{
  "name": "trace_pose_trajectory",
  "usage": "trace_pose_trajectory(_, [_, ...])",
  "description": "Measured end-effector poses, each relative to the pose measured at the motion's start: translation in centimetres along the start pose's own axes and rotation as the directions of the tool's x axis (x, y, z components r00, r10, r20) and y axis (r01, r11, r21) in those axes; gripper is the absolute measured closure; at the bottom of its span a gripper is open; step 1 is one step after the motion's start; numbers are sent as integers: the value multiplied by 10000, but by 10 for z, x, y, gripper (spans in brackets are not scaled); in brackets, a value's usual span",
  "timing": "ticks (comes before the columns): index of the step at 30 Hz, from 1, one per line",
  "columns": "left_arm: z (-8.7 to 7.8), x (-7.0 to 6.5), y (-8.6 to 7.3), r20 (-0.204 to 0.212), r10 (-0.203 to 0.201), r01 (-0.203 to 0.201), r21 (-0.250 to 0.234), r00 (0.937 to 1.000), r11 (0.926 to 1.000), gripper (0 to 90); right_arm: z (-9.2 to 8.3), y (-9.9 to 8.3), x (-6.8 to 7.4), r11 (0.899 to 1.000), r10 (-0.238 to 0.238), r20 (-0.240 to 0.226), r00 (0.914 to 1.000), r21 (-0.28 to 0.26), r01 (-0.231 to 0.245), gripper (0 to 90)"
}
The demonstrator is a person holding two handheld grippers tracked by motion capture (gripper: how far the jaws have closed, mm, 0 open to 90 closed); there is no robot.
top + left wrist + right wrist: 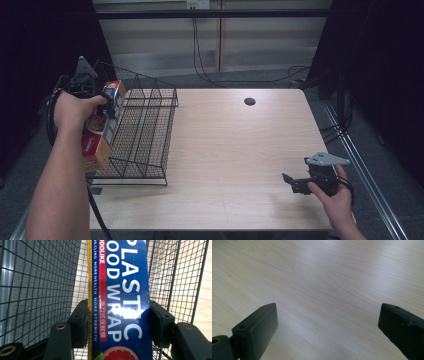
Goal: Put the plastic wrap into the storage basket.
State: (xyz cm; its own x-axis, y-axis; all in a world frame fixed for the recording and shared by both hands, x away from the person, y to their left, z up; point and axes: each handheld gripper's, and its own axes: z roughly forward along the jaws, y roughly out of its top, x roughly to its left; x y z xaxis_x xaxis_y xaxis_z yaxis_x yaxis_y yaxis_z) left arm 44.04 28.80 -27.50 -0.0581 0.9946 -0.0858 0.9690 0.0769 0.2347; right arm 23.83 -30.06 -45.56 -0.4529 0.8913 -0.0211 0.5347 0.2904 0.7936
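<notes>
My left gripper is clamped on the food wrap box, one jaw on each long side face; in the left gripper view the box sits squarely between the two black pads, printed blue face toward the camera, "PLASTIC FOOD WRAP" running along its length; a red strip and a yellow edge run beside the lettering, and a grapefruit slice is printed at the near end. Box long axis runs away from the gripper camera, straight out past the jaws; in the high view it is held off the table at the left edge, tilted steeply, upper end toward the far side, lower end toward me. Box is at the left outer side of the black wire rack; whether it touches the mesh I cannot tell; mesh shows on both sides of the box in the left gripper view.

My right gripper is near the front right of the wooden table; jaws spread wide, nothing between them; bare tabletop under them.
</notes>
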Motion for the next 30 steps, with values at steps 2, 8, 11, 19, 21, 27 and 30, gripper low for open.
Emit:
trace_pose_trajectory(2, [3,1,0,82,-196,196,-29,9998,9998,427,0,0,0,10000,-25,-15,10000,16,25,26])
trace_pose_trajectory(8, [9,3,0,46,-324,324,19,9995,9995,424,1,0,1,10000,-31,-13,10000,39,31,26])
trace_pose_trajectory(11, [9,3,1,109,-472,471,35,9988,9989,423,1,0,1,10000,-46,-44,10000,64,47,25])
trace_pose_trajectory(19, [17,7,1,-83,-497,498,24,9987,9988,409,2,0,1,10000,-40,-31,10000,66,40,26])
trace_pose_trajectory(21, [18,9,1,-209,-523,525,113,9984,9986,408,2,0,1,10000,-59,-15,10000,63,59,25])
trace_pose_trajectory(27, [2,12,1,466,-726,750,-532,9963,9958,404,3,0,1,9999,-64,-65,10000,94,65,25])
trace_pose_trajectory(30, [-2,11,-1,567,-667,703,-643,9962,9954,388,3,1,3,9999,-56,-101,9999,116,58,26])
